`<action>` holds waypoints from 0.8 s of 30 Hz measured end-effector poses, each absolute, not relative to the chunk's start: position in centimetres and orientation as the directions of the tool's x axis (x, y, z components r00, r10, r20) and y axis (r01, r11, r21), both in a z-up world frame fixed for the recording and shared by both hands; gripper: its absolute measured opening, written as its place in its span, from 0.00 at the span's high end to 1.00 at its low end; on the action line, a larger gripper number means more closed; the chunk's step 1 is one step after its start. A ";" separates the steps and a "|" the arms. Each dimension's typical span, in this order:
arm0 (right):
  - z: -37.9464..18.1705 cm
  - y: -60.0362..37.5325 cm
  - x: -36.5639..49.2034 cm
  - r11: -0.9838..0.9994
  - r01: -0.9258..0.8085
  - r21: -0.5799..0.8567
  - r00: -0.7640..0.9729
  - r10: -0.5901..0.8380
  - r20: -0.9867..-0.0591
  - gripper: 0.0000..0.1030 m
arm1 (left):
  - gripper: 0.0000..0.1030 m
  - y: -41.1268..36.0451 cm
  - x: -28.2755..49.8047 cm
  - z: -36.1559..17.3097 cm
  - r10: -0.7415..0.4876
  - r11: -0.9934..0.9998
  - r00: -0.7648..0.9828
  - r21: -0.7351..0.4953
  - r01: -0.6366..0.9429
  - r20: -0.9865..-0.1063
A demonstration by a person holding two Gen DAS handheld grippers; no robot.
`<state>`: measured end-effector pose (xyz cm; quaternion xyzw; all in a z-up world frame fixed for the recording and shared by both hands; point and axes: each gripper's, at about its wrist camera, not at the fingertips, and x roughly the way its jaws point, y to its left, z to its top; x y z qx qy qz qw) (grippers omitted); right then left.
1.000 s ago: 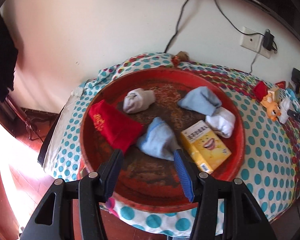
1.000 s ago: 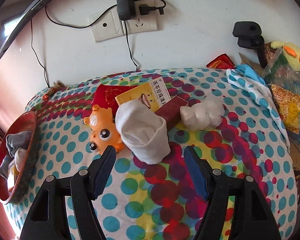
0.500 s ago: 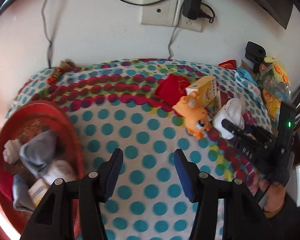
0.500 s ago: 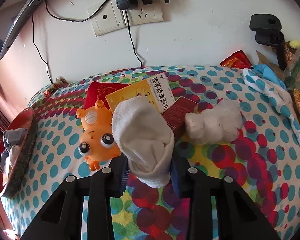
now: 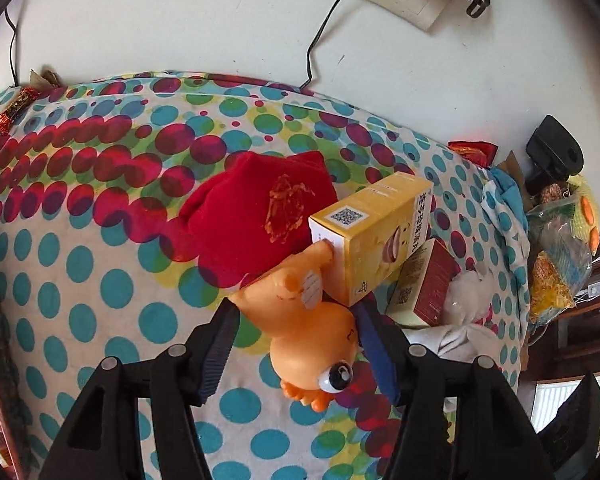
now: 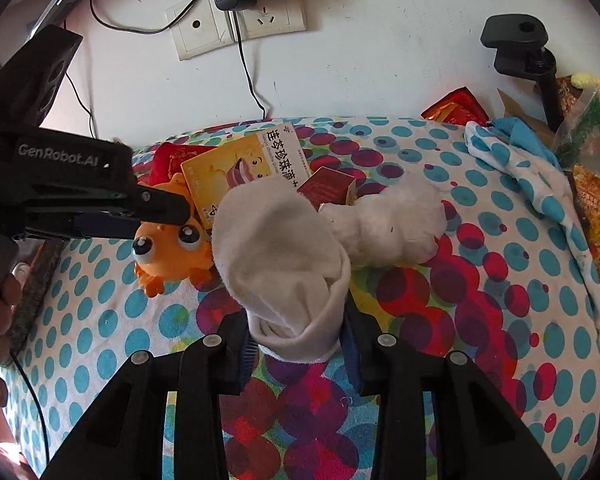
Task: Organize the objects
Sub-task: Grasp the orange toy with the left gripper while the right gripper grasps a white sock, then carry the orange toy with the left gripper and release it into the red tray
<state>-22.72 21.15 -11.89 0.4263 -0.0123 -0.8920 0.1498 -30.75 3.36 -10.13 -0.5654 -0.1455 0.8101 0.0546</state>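
Note:
My left gripper (image 5: 296, 344) is open with its jaws on either side of an orange toy animal (image 5: 312, 336) that lies on the dotted cloth; the toy also shows in the right wrist view (image 6: 172, 244). It leans against a yellow box (image 5: 376, 232), next to a red pouch (image 5: 256, 220) and a dark red box (image 5: 428, 284). My right gripper (image 6: 300, 340) is shut on a rolled white sock (image 6: 284, 264) and holds it above the cloth. A second white sock bundle (image 6: 388, 220) lies just behind it.
A bed or table with a polka-dot cloth (image 6: 480, 320) stands against a white wall with sockets and cables (image 6: 240, 20). Bags and a knitted toy (image 6: 592, 140) crowd the right edge. A red wrapper (image 5: 14, 110) lies at the far left.
My left gripper has swung from the red basin to the right, across the cloth, and now straddles the orange toy. My right gripper has closed on the white sock and lifted it.

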 end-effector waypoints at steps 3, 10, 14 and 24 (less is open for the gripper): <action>-11.8 20.9 -22.6 -0.957 0.258 0.137 -0.594 -0.268 -0.758 0.67 | 0.41 3.7 -30.6 -10.5 0.233 -0.957 -0.383 -0.281 0.072 -0.894; -11.6 20.9 -22.7 -0.957 0.257 0.136 -0.594 -0.267 -0.759 0.68 | 0.55 3.7 -28.8 -10.2 0.235 -0.963 -0.414 -0.269 0.024 -0.879; -11.4 20.5 -22.6 -0.960 0.256 0.112 -0.598 -0.248 -0.762 0.68 | 0.55 3.3 -26.7 -9.0 0.188 -0.979 -0.459 -0.202 -0.018 -0.868; -11.8 20.1 -22.6 -0.966 0.252 0.065 -0.603 -0.209 -0.770 0.68 | 0.55 2.3 -22.3 -7.2 0.059 -0.997 -0.500 -0.030 -0.066 -0.864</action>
